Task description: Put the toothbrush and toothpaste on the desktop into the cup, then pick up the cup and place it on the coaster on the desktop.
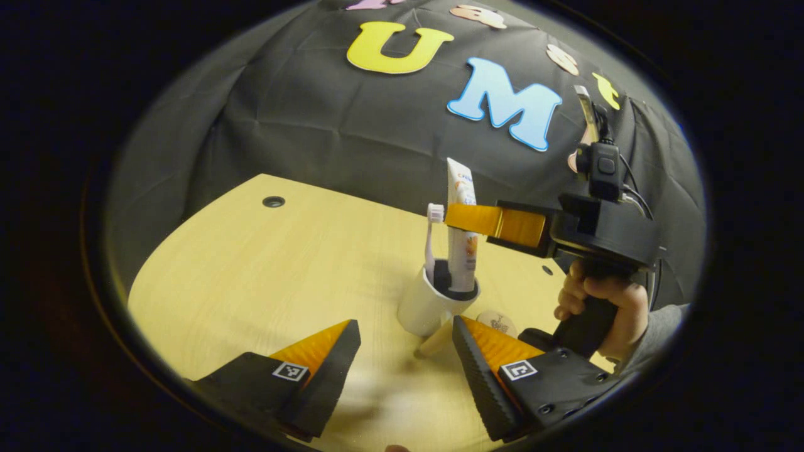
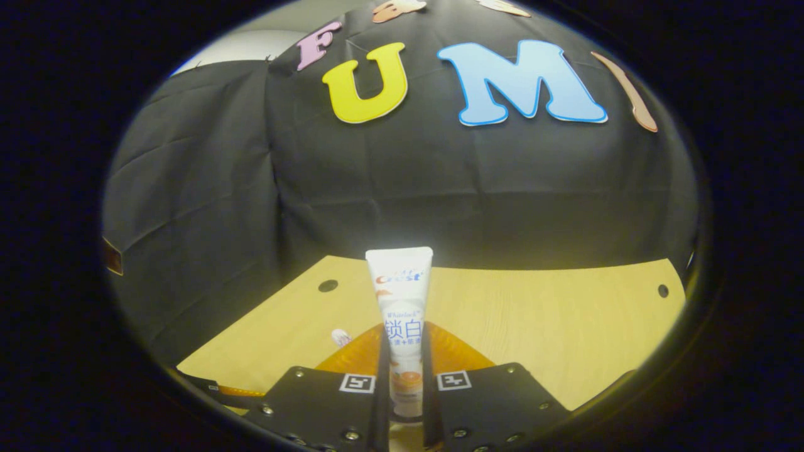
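The right gripper (image 2: pixel 402 383) is clamped on the toothpaste (image 1: pixel 461 232) standing in the cup (image 1: pixel 433 304) beside the toothbrush (image 1: pixel 431 242), the left gripper (image 1: pixel 405 351) wide apart nearby; a sideways pull may tip the cup on the bench (image 1: pixel 251 276).

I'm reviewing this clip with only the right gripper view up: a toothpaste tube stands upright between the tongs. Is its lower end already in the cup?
Observer: Yes. In the left gripper view the toothpaste stands with its lower end inside the white cup, and the right tongs are closed on the tube above the rim.
Operator: Is the toothbrush in?
Observer: It is. The toothbrush stands in the cup, head up, beside the tube.
Operator: Where is the coaster?
Observer: A round coaster lies flat on the desk just beside the cup; the cup is not on it yet.
Operator: And the left tongs?
Observer: The left tongs are open and empty, near the cup.
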Demonstrator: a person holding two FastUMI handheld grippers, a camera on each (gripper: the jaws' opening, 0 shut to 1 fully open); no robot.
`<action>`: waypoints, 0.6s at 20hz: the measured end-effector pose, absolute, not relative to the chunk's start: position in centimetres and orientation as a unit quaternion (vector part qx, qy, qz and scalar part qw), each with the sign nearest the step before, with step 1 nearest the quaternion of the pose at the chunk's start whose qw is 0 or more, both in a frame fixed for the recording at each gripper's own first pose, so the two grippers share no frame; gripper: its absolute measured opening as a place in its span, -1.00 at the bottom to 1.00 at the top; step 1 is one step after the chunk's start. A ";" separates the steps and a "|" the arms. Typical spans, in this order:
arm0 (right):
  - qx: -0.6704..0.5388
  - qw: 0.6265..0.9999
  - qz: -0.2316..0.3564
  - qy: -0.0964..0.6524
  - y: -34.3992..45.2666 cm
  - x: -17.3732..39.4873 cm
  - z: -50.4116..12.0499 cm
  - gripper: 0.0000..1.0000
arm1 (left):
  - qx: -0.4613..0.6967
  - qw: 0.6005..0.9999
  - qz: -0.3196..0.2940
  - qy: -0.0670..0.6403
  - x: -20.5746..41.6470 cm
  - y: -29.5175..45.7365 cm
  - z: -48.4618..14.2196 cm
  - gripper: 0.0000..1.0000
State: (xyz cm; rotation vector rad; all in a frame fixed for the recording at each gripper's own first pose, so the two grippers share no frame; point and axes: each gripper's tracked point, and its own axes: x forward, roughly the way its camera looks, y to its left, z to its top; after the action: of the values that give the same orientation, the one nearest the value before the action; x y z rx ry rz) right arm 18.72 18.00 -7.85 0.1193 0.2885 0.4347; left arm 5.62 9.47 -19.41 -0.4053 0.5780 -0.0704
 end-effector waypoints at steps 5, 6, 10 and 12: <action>0.042 0.963 0.212 0.163 17.4 17.6 -8.6 -0.39 | -0.203 0.936 -0.038 0.284 5.3 8.9 -19.3 0.92; 0.045 0.961 0.221 0.160 17.7 17.4 -8.4 -0.46 | -0.202 0.937 -0.040 0.284 5.3 8.8 -19.2 0.97; 0.034 0.965 0.217 0.145 17.3 16.4 -7.3 0.34 | -0.201 0.937 -0.045 0.281 5.1 8.2 -18.8 0.91; 0.033 0.965 0.217 0.140 17.1 15.7 -6.7 0.65 | -0.199 0.938 -0.048 0.280 5.0 7.9 -18.5 0.92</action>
State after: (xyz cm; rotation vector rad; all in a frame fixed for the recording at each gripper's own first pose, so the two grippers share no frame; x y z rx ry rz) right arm 15.74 17.09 -6.66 0.0674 0.2840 0.4400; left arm 4.99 7.90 -18.51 -0.4067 0.5724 -0.0989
